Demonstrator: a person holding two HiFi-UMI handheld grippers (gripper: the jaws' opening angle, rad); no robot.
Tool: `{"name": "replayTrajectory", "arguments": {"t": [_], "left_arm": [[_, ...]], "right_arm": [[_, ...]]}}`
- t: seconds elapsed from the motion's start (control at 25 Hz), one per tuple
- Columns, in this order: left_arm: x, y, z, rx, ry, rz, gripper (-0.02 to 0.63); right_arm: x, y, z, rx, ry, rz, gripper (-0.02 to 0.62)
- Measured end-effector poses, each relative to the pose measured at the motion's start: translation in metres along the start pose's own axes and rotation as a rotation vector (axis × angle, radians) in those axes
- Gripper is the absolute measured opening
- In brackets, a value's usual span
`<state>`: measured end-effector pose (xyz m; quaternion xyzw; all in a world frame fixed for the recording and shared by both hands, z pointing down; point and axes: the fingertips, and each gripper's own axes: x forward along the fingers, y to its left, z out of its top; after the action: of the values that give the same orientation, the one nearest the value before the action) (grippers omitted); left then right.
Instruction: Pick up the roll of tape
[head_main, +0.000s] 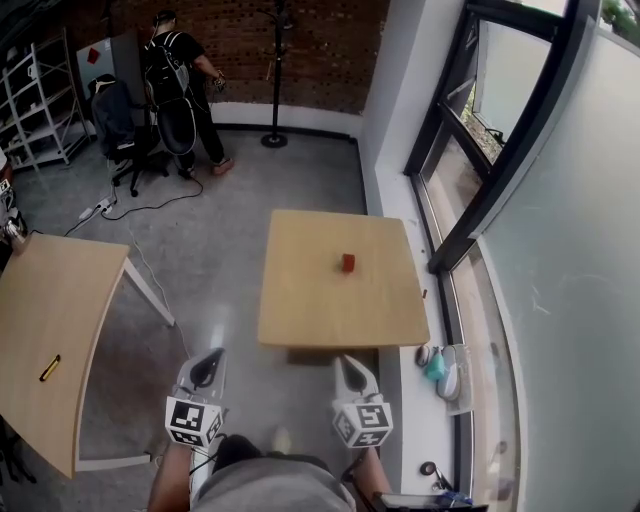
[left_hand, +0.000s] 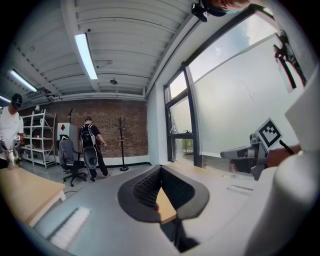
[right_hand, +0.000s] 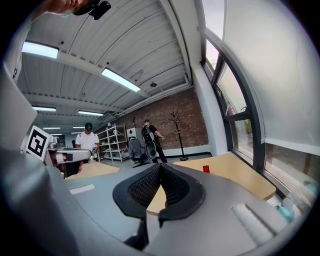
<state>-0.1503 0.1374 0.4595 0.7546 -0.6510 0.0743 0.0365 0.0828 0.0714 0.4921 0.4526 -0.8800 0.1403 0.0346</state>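
The roll of tape (head_main: 348, 263) is a small red thing standing near the middle of a small wooden table (head_main: 300, 310). In the right gripper view the tape (right_hand: 205, 169) shows far ahead on that table (right_hand: 240, 175). My left gripper (head_main: 205, 372) and right gripper (head_main: 352, 375) hang side by side short of the table's near edge, well away from the tape. Both are shut with nothing between the pads, as the left gripper (left_hand: 160, 168) and the right gripper (right_hand: 160, 166) show in their own views.
A larger wooden table (head_main: 50, 320) with a yellow item (head_main: 50, 368) stands at the left. A window wall (head_main: 480, 180) runs along the right, with small items (head_main: 445, 372) on the ledge below. Far back are a person (head_main: 180, 90), an office chair (head_main: 125, 130), a coat stand (head_main: 275, 100) and shelves (head_main: 40, 100).
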Motion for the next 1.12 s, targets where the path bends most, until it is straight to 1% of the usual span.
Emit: {"name": "replayTrajectory", "arguments": {"t": [0.2, 0.48, 0.72, 0.88, 1.0, 1.12], "left_arm": [[0.021, -0.011, 0.001, 0.02, 0.018, -0.024, 0.0], [0.043, -0.014, 0.004, 0.03, 0.03, -0.065, 0.0], [0.071, -0.006, 0.003, 0.024, 0.033, -0.106, 0.0], [0.089, 0.003, 0.002, 0.038, 0.032, -0.135, 0.0], [0.103, 0.006, -0.001, 0.028, 0.039, -0.162, 0.0], [0.121, 0.006, -0.001, 0.026, 0.046, -0.195, 0.0]], "right_arm": [[0.008, -0.018, 0.001, 0.014, 0.008, -0.009, 0.014], [0.017, -0.026, 0.003, 0.035, 0.006, -0.025, 0.014], [0.032, -0.037, 0.001, 0.043, 0.006, -0.07, 0.014], [0.045, -0.036, -0.002, 0.033, 0.017, -0.086, 0.014], [0.054, -0.035, -0.002, 0.019, 0.026, -0.097, 0.015], [0.063, -0.042, -0.003, 0.026, 0.026, -0.125, 0.014]]}}
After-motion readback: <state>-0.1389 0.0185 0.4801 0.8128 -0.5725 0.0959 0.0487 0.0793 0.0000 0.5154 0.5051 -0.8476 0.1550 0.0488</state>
